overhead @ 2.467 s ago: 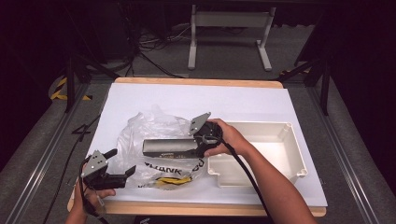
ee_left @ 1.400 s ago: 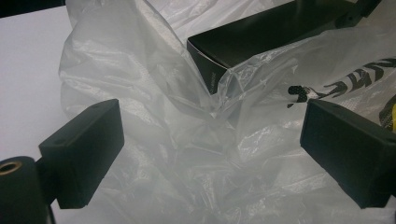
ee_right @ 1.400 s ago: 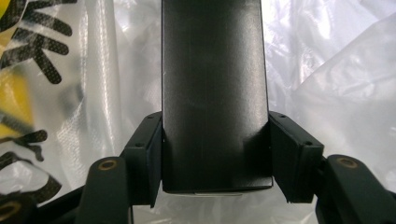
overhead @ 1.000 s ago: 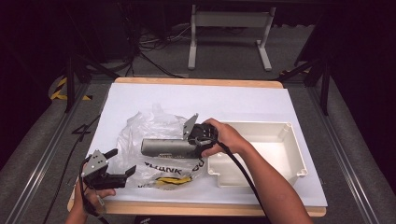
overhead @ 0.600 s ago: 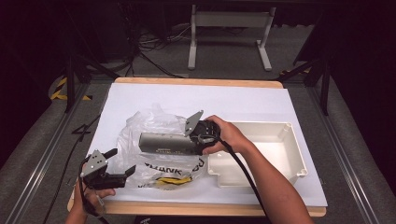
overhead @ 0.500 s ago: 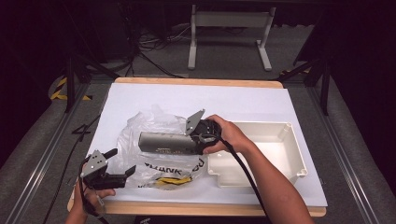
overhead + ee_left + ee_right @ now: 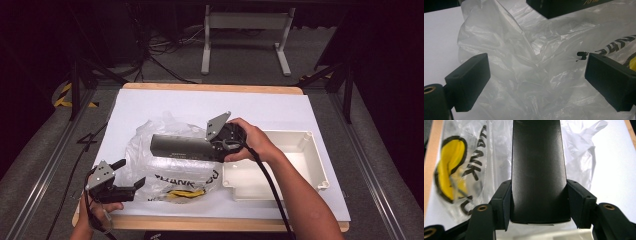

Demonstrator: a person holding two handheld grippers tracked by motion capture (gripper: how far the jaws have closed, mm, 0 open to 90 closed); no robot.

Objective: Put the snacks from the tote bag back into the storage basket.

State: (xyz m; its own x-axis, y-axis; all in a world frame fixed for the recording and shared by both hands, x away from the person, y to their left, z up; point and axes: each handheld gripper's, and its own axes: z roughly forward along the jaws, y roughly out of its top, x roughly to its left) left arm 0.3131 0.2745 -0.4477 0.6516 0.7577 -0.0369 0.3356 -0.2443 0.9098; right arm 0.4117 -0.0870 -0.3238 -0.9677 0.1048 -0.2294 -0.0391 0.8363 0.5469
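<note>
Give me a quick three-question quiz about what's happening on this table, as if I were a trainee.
1. True or false: the right gripper is clamped on the long black box.
2. What lies under the box: A) the clear plastic bag, B) the white tray, C) a towel?
3. Are the left gripper's jaws open or shut?

Key: 1 true; 2 A; 3 open, with the bag in front of them.

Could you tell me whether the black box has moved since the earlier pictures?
Yes. The black box, clamped in the right gripper, has shifted slightly left, away from the white tray.
</note>
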